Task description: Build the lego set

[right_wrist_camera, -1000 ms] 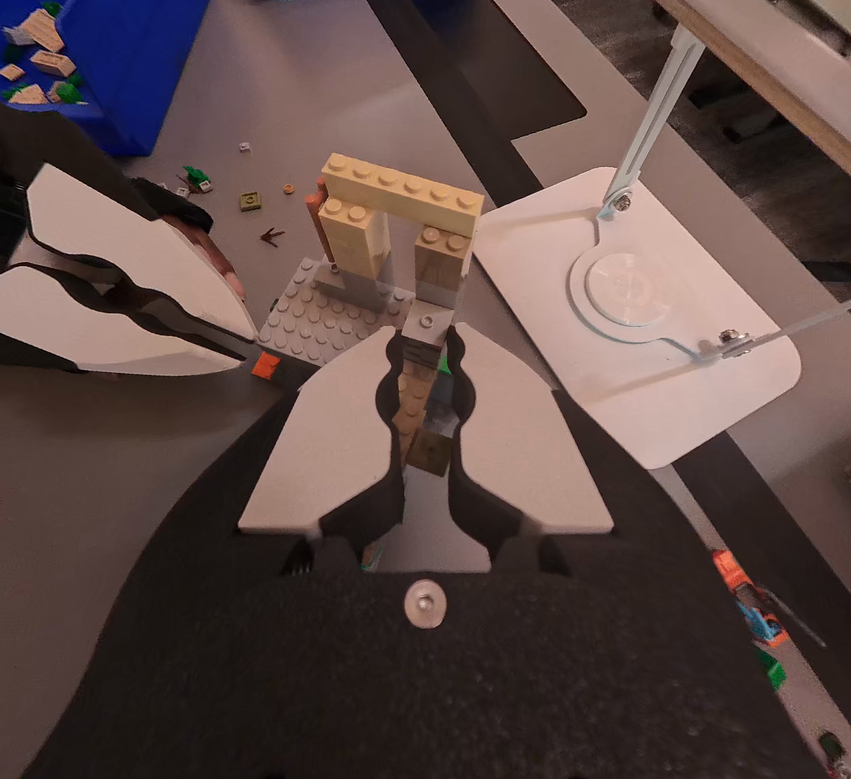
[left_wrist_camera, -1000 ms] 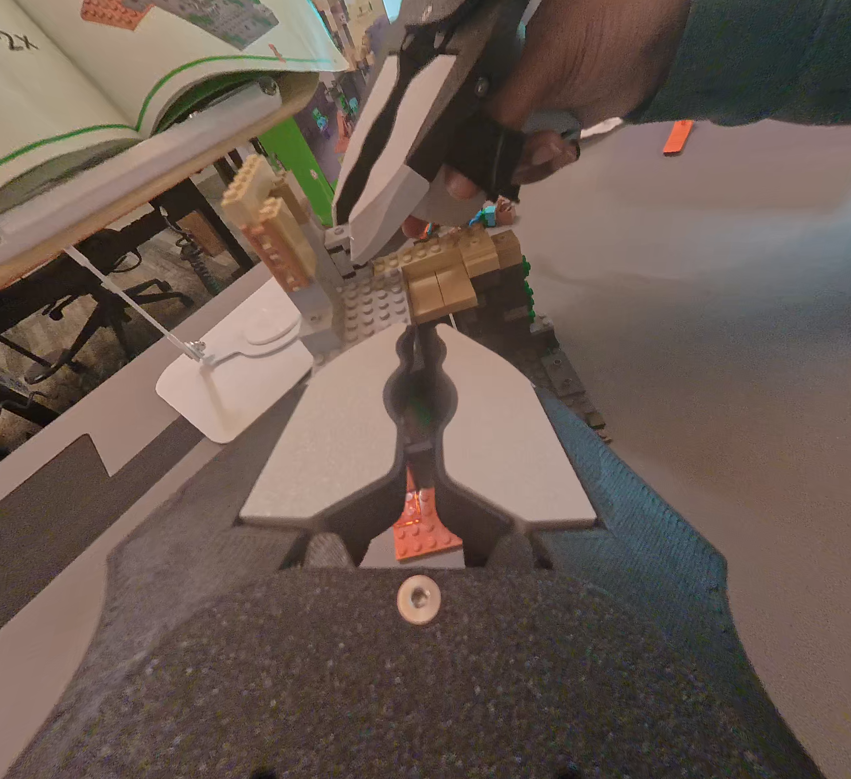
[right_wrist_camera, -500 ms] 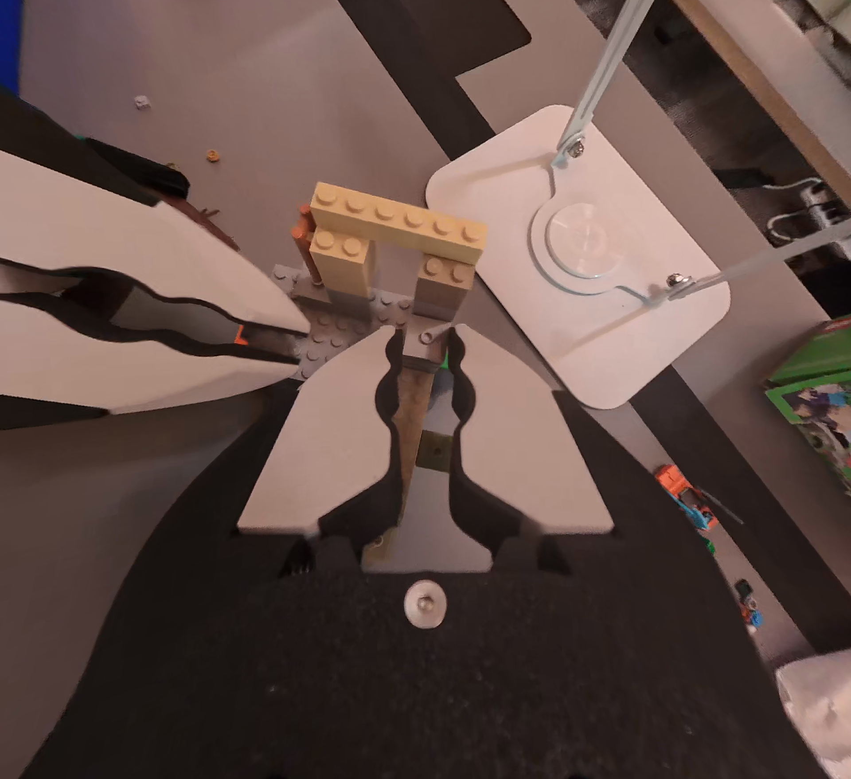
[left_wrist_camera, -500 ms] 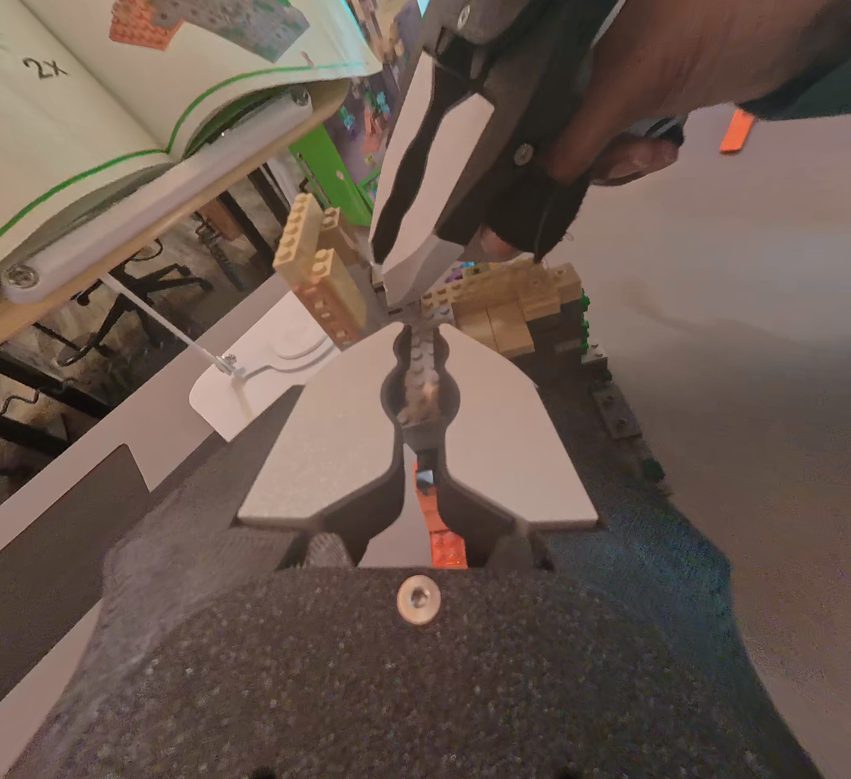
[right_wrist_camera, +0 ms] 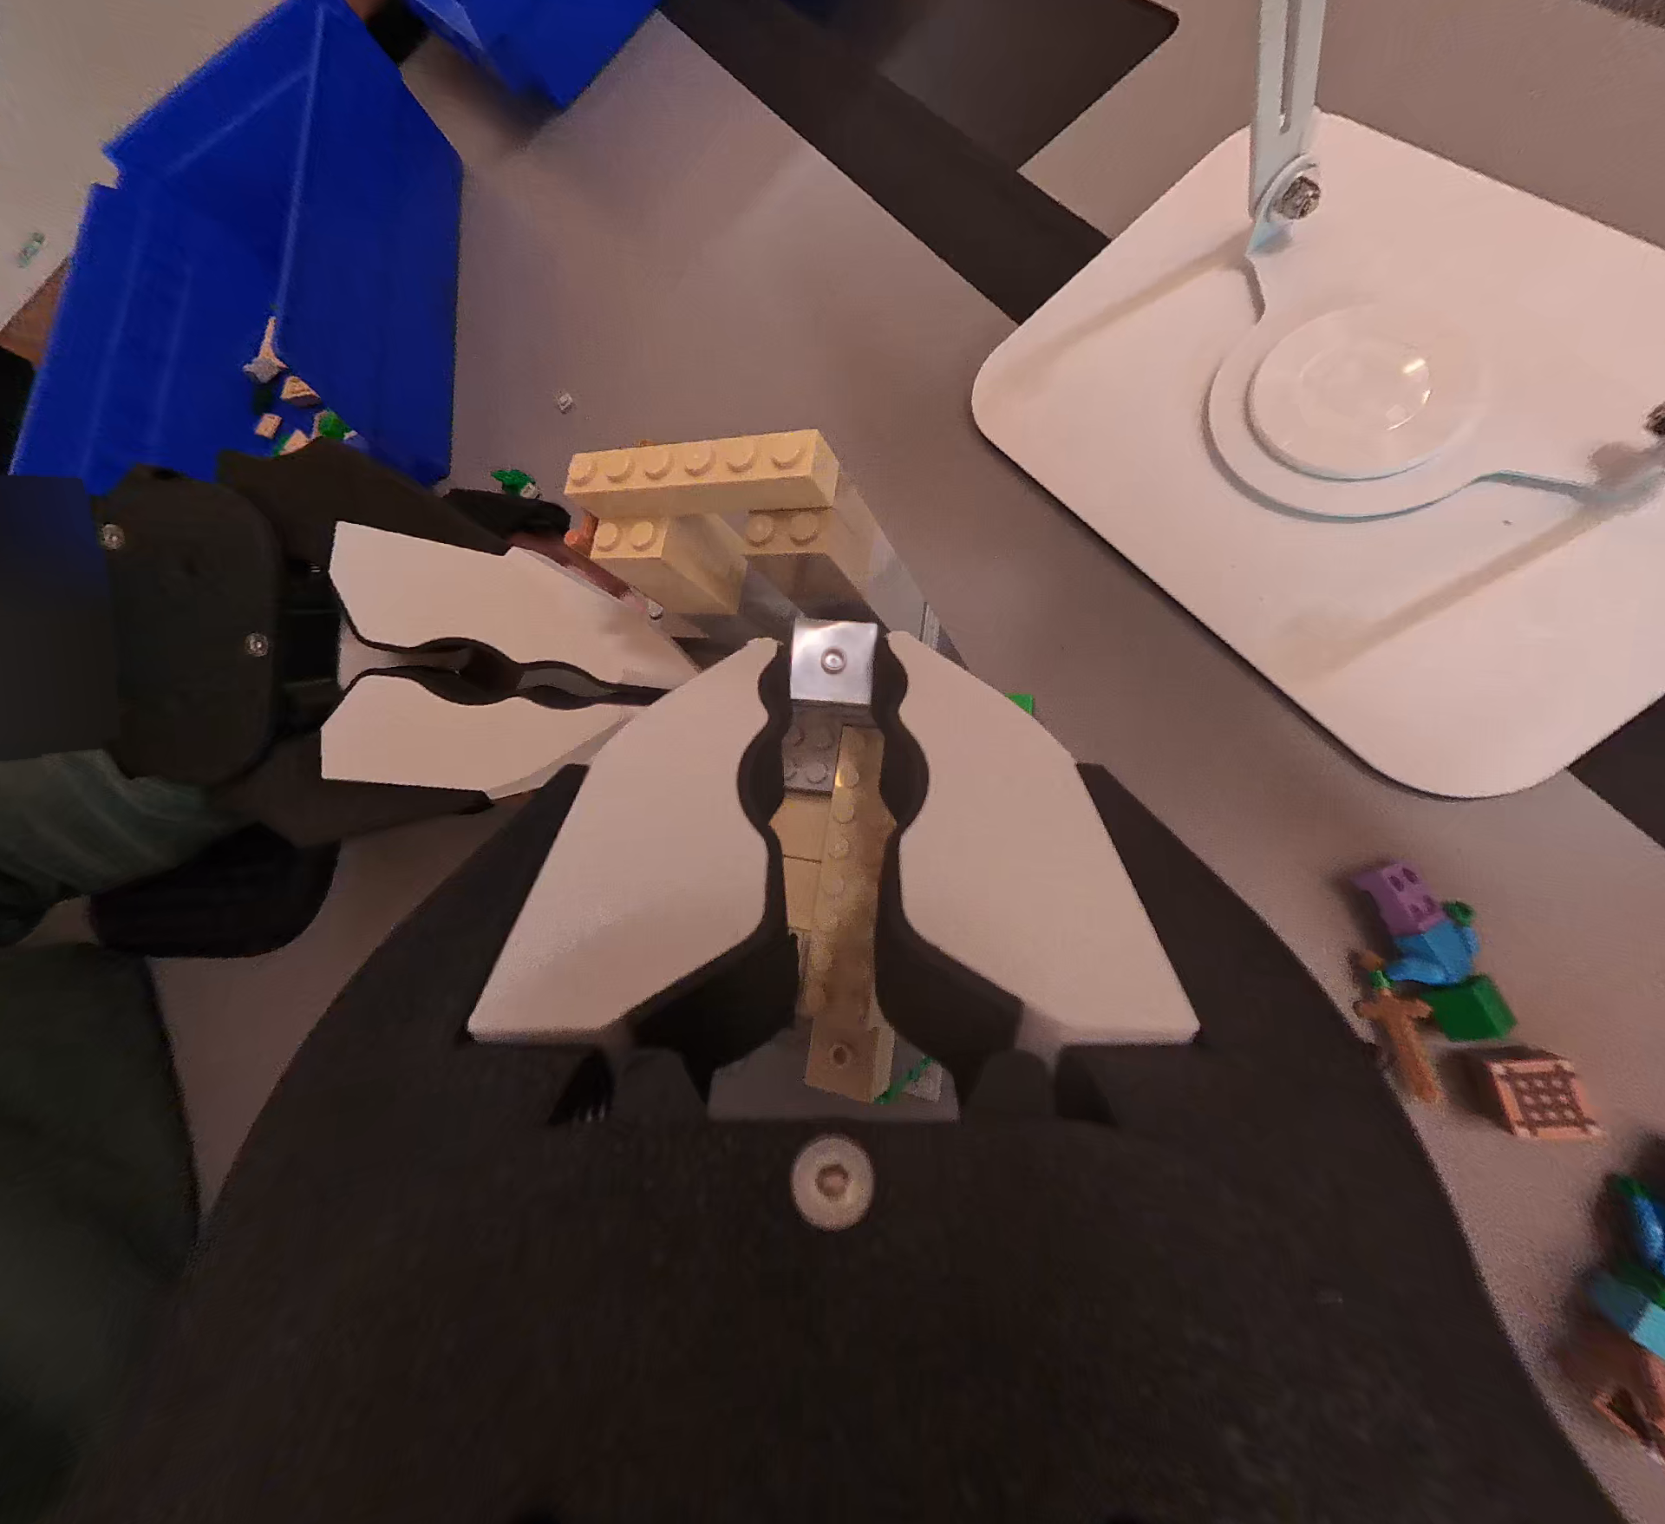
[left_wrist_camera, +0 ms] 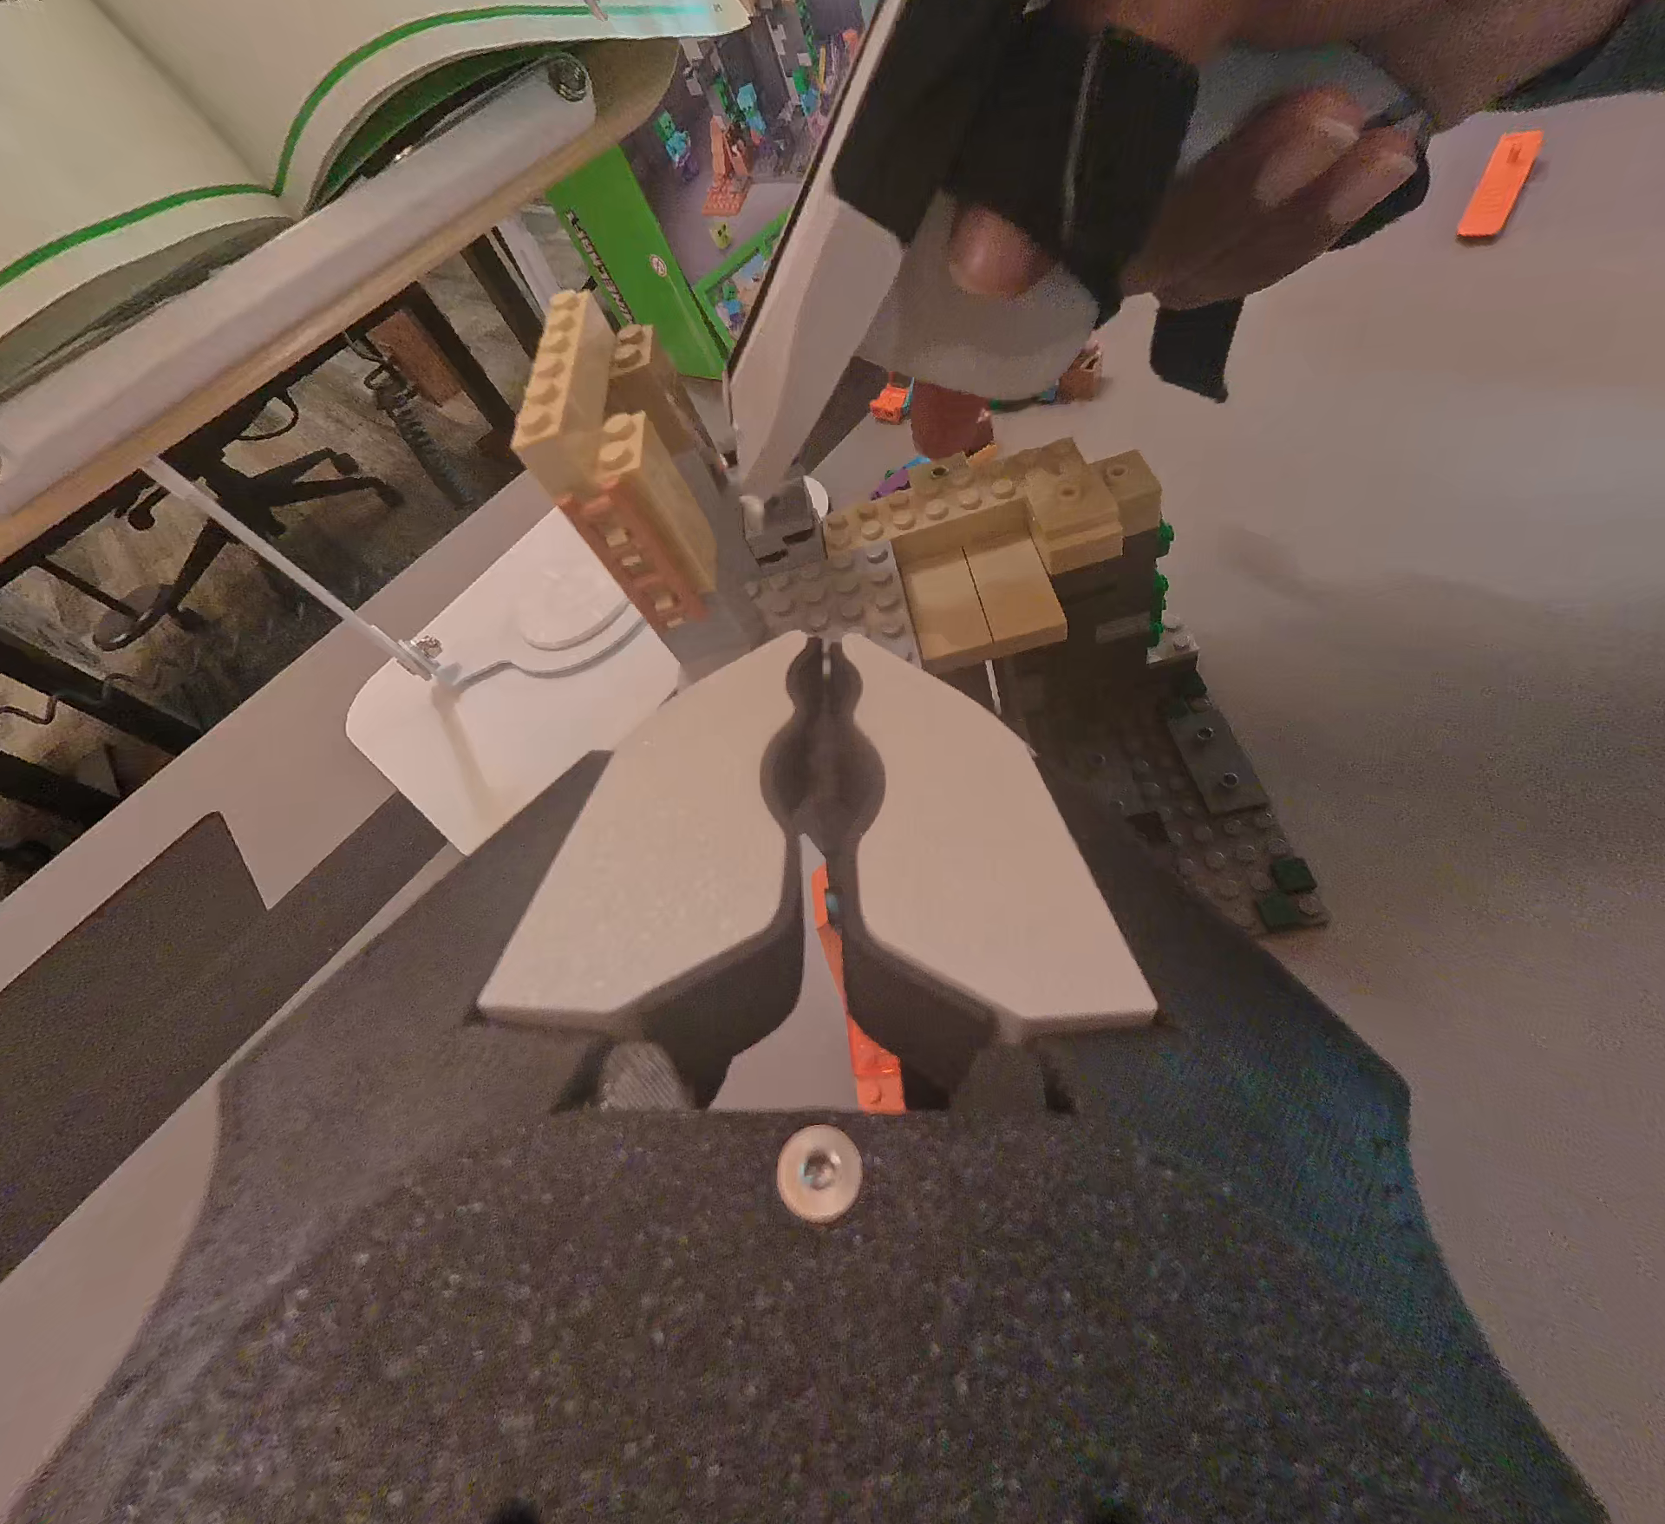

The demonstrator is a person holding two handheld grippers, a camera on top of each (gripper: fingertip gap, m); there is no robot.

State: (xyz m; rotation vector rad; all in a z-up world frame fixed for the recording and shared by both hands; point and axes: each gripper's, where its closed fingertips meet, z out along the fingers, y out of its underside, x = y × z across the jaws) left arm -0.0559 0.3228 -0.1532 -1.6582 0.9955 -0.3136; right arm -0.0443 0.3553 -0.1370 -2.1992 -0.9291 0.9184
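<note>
The right claw [right_wrist_camera: 831, 674], clamped on a small grey brick [right_wrist_camera: 831, 670], hangs directly over the model [left_wrist_camera: 910, 571] on the worktop [right_wrist_camera: 631, 264], tan arch [right_wrist_camera: 712, 516] at 11 o'clock, while the left claw [left_wrist_camera: 824, 652], pressed together, grips the model's edge.

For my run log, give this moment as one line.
right tongs: gripping small grey brick over build | left tongs: shut at grey plate edge

Dim warm light, fisheye-warped edges
</note>
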